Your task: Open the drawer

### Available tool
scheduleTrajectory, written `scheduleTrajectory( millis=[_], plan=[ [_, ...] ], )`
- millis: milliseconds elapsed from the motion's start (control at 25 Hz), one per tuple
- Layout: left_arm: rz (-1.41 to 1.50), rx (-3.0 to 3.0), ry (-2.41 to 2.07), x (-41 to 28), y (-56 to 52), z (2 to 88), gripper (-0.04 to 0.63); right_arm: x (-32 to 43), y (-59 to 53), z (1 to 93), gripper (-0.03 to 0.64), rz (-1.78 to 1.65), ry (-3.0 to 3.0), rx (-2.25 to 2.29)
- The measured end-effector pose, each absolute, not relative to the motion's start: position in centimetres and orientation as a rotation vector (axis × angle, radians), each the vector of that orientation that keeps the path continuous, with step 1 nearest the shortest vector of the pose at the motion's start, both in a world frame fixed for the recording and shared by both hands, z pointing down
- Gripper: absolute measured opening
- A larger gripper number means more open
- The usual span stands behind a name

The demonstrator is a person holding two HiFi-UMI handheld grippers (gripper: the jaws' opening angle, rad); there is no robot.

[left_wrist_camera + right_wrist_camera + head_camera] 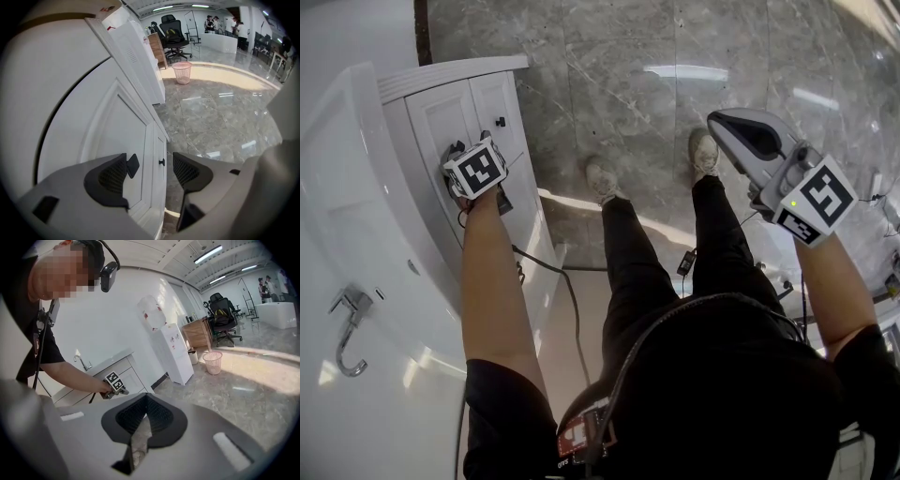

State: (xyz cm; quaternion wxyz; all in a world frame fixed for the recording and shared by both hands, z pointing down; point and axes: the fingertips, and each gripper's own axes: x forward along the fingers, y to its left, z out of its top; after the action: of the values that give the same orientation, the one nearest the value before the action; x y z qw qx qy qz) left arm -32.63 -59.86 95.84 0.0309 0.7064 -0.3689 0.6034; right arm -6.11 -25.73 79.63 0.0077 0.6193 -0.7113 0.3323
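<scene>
A white cabinet (450, 112) with two panelled doors and small black knobs stands under a basin at the left. My left gripper (150, 168) is close against the cabinet front with its jaws open. The nearer black knob (133, 165) sits between the jaws, right beside the left pad (111, 176); the right pad is well apart from it. A second knob (161, 162) shows further along. In the head view, its marker cube (475, 169) hides its jaws. My right gripper (140, 432) is held out over the floor, pads together, nothing between them.
A white basin (356, 216) with a chrome tap (349, 323) tops the cabinet. A black cable (567, 291) trails over the marble floor by the person's legs. Beyond stand a water dispenser (173, 352), a pink wastebasket (182, 72) and an office chair (172, 35).
</scene>
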Motion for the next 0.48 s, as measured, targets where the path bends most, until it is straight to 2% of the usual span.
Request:
scheduleTrajectory(
  millis=[480],
  plan=[
    [1.833,2.130,-1.123,-33.1,-58.8,95.7,0.276,-5.8,-25.0,79.6,-0.002,1.049,-2.219,1.950]
  ],
)
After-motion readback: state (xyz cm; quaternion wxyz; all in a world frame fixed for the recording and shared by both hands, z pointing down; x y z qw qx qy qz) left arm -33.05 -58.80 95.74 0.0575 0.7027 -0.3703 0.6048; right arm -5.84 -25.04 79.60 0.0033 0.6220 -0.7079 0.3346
